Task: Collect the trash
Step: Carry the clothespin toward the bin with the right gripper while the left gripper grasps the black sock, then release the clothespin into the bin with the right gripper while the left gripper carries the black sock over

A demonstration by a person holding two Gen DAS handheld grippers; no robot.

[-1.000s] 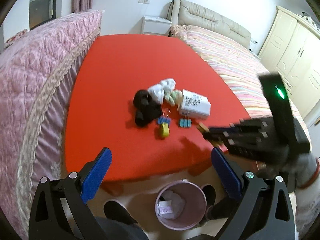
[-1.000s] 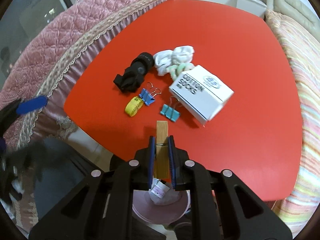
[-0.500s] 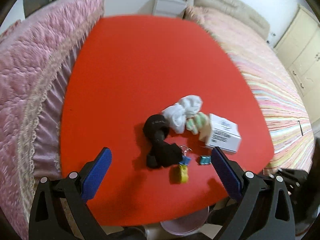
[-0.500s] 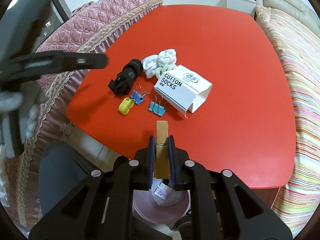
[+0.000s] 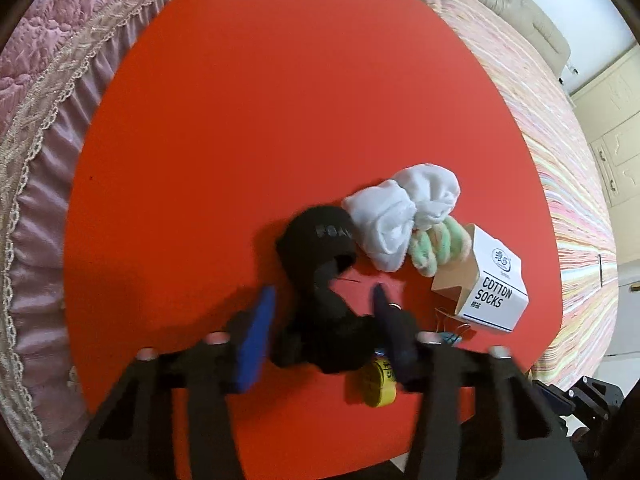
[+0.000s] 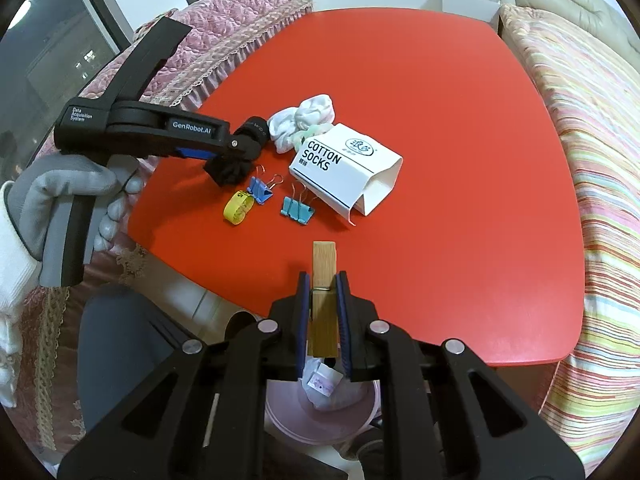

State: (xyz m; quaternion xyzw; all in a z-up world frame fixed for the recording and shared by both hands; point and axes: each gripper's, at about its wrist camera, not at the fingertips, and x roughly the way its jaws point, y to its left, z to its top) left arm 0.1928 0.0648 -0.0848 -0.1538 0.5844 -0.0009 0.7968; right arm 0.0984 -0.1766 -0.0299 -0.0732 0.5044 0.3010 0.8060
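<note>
My left gripper (image 5: 320, 300) is down on the red table (image 5: 248, 120) with its blue pads on either side of the black sock (image 5: 320, 280); the jaws have narrowed around it but a gap still shows. It also shows in the right wrist view (image 6: 236, 148) over the black sock (image 6: 230, 170). My right gripper (image 6: 323, 284) is shut on a wooden clothespin (image 6: 323, 296), held above the table's near edge and over the pink trash bin (image 6: 320, 416). A white "COTTON SOCKS" box (image 6: 344, 168) lies open on the table.
White socks (image 5: 400, 208) and a green striped sock (image 5: 440, 248) lie beside the box (image 5: 488, 292). A yellow tape roll (image 6: 239, 208) and two blue binder clips (image 6: 260, 190) (image 6: 298, 208) lie near the table's front edge. Beds flank the table on both sides.
My left gripper has dropped onto the table and its jaws have narrowed around the black sock. My right gripper still holds the clothespin over the bin, pulled back slightly.
</note>
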